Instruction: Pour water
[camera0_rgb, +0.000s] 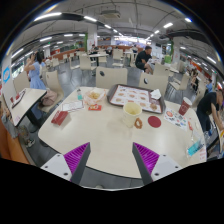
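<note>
My gripper (112, 160) hangs over the near edge of a pale wooden table (105, 135), its two purple-padded fingers (75, 156) spread wide apart with nothing between them. Well beyond the fingers, a clear cup with yellowish liquid (134, 112) stands near the middle of the table. A red round lid or coaster (154, 121) lies just to its right. A dark red cup (184, 107) stands farther right. I cannot make out a water bottle or jug.
A white bowl (94, 96) sits at the far left-middle, a tray with cards (130, 96) behind the cup, a red flat item (61, 117) on the left. Papers lie around. Seated people (37, 72) and chairs surround the table.
</note>
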